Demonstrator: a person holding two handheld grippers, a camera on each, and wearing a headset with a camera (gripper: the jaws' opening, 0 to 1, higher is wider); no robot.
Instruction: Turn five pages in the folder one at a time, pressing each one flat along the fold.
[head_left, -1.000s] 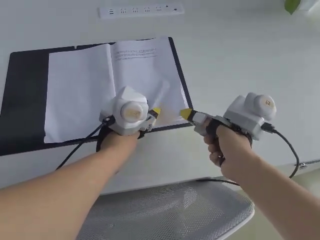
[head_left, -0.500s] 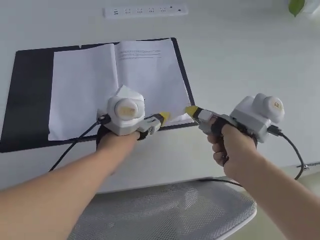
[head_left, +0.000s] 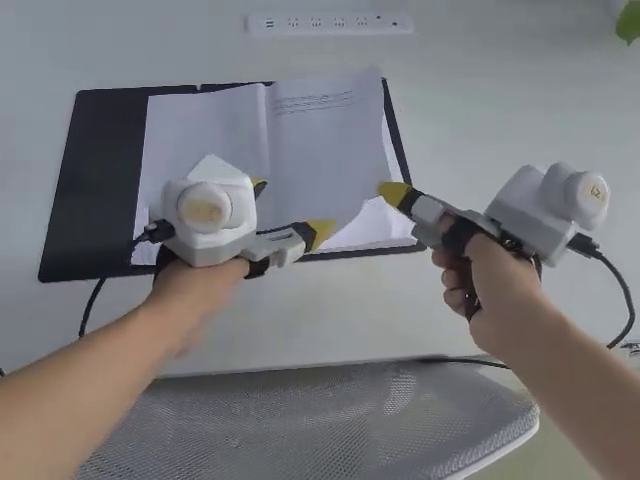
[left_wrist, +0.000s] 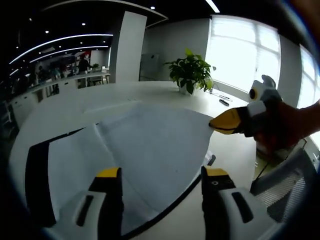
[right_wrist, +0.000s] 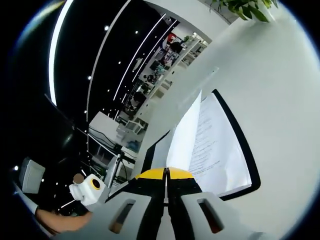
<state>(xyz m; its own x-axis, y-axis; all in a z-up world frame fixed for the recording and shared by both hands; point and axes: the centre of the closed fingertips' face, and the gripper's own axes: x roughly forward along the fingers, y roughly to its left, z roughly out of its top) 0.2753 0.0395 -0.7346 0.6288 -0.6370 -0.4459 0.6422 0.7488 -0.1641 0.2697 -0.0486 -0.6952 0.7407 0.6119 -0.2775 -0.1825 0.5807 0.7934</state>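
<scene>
The black folder (head_left: 100, 180) is laid open on the white table (head_left: 500, 100). A corner of its right page (head_left: 335, 160) is pinched between the closed jaws of the right gripper (head_left: 393, 192) and held raised. The left gripper (head_left: 290, 208) is held wide open and empty above the lower page edge. Printed lines (head_left: 312, 100) are seen but are too small to be read.
</scene>
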